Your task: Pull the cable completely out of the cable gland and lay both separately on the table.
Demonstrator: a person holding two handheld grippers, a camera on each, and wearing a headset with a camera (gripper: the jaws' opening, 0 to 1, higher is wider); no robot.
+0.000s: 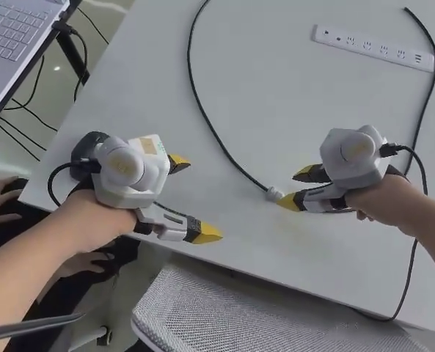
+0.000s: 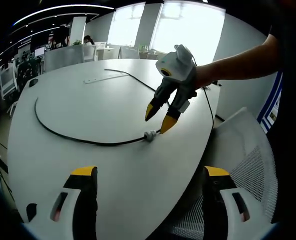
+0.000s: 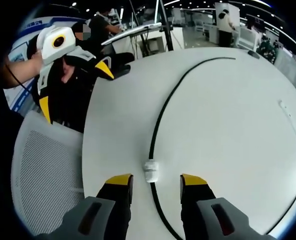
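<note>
A long black cable curves across the white table and ends in a small white cable gland near the front edge. The gland lies flat, with the cable running through it and on between my right gripper's jaws. My right gripper is open, its yellow tips just short of the gland, one on each side. My left gripper is open and holds nothing, hovering at the table's front left edge. From there I see the gland under the right gripper.
A white power strip lies at the back right, and another black lead trails down the right side. A laptop stands off the table at top left. A mesh chair sits below the front edge.
</note>
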